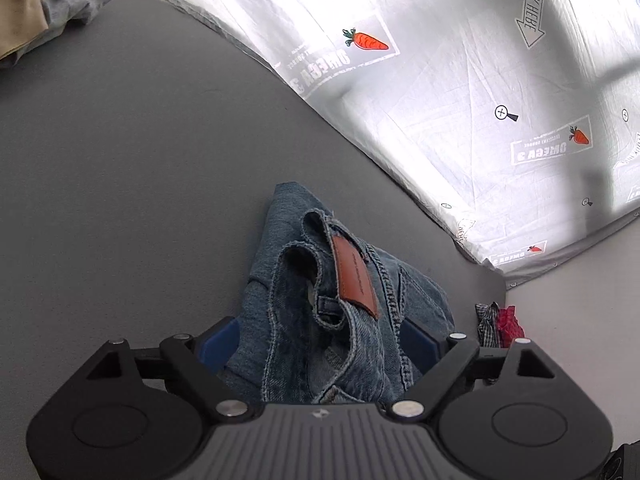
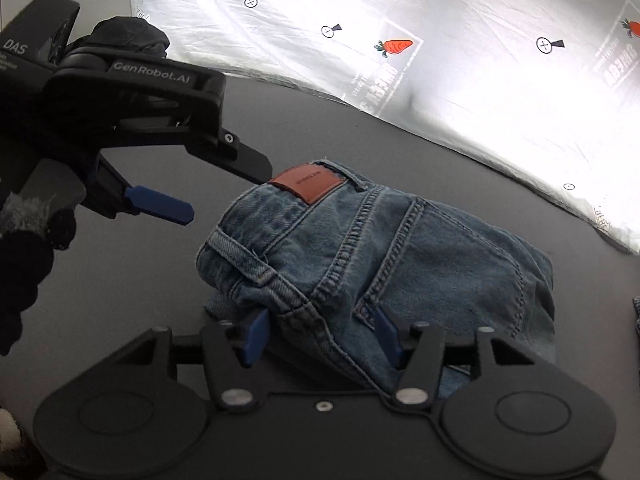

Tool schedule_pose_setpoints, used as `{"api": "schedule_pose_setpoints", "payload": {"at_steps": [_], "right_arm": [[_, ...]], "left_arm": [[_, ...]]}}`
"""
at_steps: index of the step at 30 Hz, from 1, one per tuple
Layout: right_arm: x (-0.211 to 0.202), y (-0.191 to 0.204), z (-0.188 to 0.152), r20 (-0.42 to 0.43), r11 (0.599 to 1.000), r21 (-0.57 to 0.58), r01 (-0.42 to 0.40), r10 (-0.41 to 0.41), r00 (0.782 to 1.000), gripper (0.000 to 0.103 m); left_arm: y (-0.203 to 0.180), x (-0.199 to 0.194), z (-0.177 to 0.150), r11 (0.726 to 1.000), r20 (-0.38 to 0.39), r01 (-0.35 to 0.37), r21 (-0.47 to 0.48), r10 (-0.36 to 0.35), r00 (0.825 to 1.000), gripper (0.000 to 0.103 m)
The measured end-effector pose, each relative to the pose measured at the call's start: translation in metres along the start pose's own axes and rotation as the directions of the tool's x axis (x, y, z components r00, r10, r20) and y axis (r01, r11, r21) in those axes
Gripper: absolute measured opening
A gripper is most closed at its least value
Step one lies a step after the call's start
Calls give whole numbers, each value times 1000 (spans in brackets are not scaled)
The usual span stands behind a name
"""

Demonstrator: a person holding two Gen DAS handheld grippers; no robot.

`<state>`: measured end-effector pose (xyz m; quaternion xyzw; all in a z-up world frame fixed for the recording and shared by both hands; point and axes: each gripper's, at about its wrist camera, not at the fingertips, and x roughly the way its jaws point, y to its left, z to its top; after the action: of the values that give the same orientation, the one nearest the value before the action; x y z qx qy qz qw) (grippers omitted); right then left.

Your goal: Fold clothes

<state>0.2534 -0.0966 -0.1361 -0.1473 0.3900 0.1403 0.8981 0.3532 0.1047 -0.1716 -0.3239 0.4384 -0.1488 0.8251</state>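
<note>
1. Evidently, the jeans [image 2: 360,264] were seen as a folded bundle on the grey table [image 1: 140,160], near its edge by the white printed sheet [image 1: 460,80], with the brown leather patch [image 2: 308,182] uppermost.
2. The left gripper [image 1: 320,340] was seen with its jaws spread wide on either side of the denim, and no pad was seen pressing on it; from the right wrist view one blue fingertip [image 2: 160,204] was seen clear of the bundle. A corner could be dragged loose if cloth were caught as the tool was drawn away.
3. The right gripper [image 2: 320,332] was seen parted, its blue pads [image 2: 256,334] standing at either side of a lower fold; whether the cloth was touched could not be told, but nothing appeared clamped. The stack could be toppled if that fold were snagged.
4. The bundle was judged bulky and springy, so the top layer could be expected to spring open once left alone.
5. The waistband loops were seen standing up loosely, and a finger could be hooked in one.
6. Other garments [image 1: 44,12] were seen well apart at the far corner, and a checked cloth [image 1: 494,322] lay just beside the jeans, where it could be swept off.
</note>
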Motion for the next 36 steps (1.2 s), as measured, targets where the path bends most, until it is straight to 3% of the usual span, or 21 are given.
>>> {"api": "schedule_pose_setpoints", "payload": {"at_steps": [4, 7, 10, 11, 16, 19, 22, 24, 27, 29, 32, 34, 36], "right_arm": [[-15, -31, -19, -4, 993, 52, 103, -103, 995, 59], [-21, -67, -29, -29, 977, 131, 166, -163, 986, 59], [-28, -102, -40, -42, 953, 211, 218, -214, 976, 59], [-30, -113, -44, -50, 942, 240, 233, -228, 972, 59], [-30, -159, -61, -98, 881, 380, 283, -266, 959, 59], [-25, -178, -67, -96, 854, 443, 271, -255, 962, 59], [-16, -190, -74, -118, 833, 494, 249, -219, 969, 60], [-3, -196, -76, -131, 833, 512, 210, -166, 977, 59], [16, -200, -77, -132, 847, 512, 140, -84, 988, 66], [31, -198, -73, -163, 871, 467, 151, -83, 983, 68], [49, -214, -64, -155, 841, 524, 135, -62, 986, 68], [60, -226, -53, -161, 816, 563, 130, -46, 986, 69], [70, -233, -43, -173, 812, 570, 128, -34, 984, 70]], "left_arm": [[-21, 42, 10, 998, -52, -51, 44, 53, 997, 88], [-23, 66, 12, 998, -77, -65, 17, 67, 995, 83], [-32, 69, 14, 997, -43, -81, -4, 80, 996, 37], [-40, 65, 16, 996, -8, -90, 15, 91, 996, 27], [-88, 29, 13, 980, 156, -110, 168, 84, 984, 20], [-96, 25, 7, 938, 216, -194, 289, 134, 967, 21], [-71, 56, 0, 878, 190, -343, 334, 294, 937, 23], [-47, 71, -7, 854, 164, -393, 340, 357, 920, 28], [-34, 74, -11, 843, 194, -419, 338, 374, 907, 49], [-29, 73, -4, 856, 180, -421, 302, 382, 906, 63], [-20, 70, 9, 884, 150, -402, 239, 376, 915, 73], [-18, 68, 14, 883, 128, -410, 228, 390, 912, 80], [-21, 69, 12, 863, 135, -441, 247, 420, 898, 86]]}}
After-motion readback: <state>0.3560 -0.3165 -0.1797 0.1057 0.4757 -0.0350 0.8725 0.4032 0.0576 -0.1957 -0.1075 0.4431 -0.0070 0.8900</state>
